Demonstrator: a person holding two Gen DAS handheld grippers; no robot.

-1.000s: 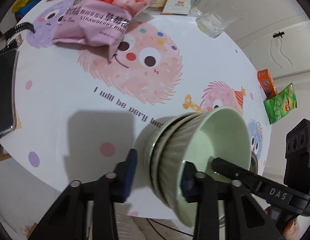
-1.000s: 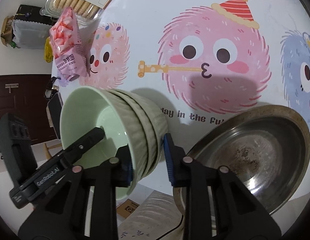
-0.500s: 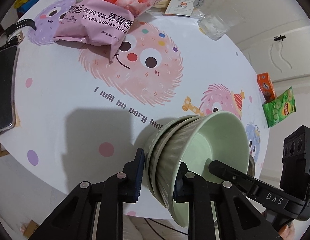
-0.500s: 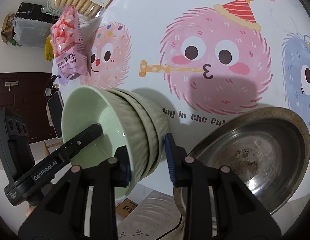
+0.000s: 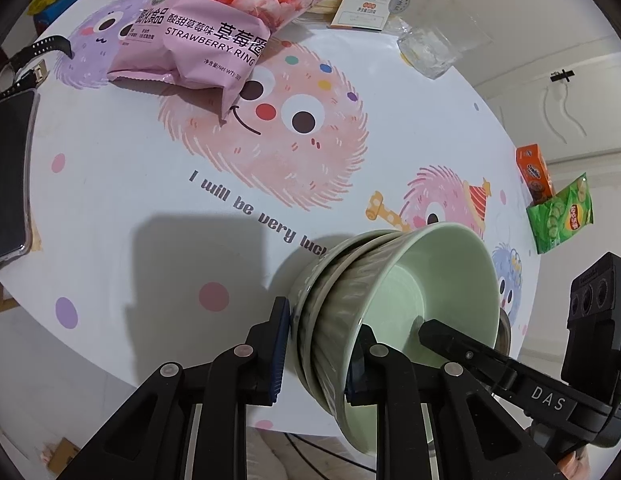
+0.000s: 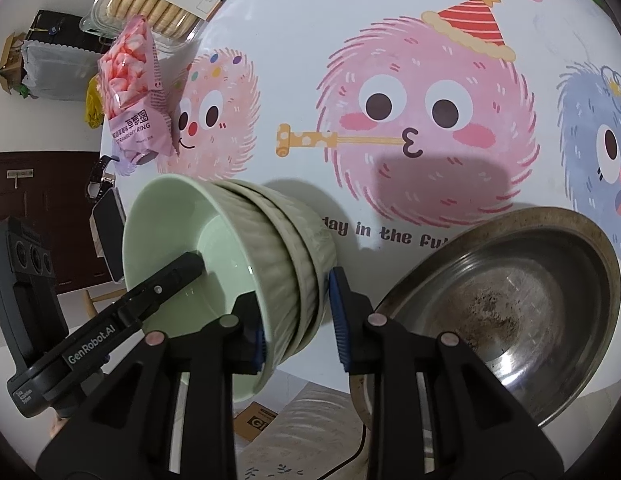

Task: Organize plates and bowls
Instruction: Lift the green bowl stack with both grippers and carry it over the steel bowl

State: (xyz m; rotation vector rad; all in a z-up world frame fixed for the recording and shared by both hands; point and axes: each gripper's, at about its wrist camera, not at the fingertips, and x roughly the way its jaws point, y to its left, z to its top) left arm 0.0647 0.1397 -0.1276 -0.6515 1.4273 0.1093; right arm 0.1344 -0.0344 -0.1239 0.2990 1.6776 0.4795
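Near the tabletop's (image 5: 110, 208) front edge, the left gripper (image 5: 316, 354), jaws just narrowed, pinches the rims of the nested green bowls (image 5: 350, 304), tilted. The right gripper (image 6: 296, 322) straddles their opposite rim (image 6: 286, 280), its outer pad slightly clear. A steel pan (image 6: 510, 300) sits beside.

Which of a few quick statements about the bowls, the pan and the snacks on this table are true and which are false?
1. Three green bowls sit nested together. True.
2. In the right wrist view the pan lies left of the bowls. False: it lies to their right, at the table edge.
3. A pink bag lies on the table. True.
4. The pan is spotless. False: brown residue marks its bottom.
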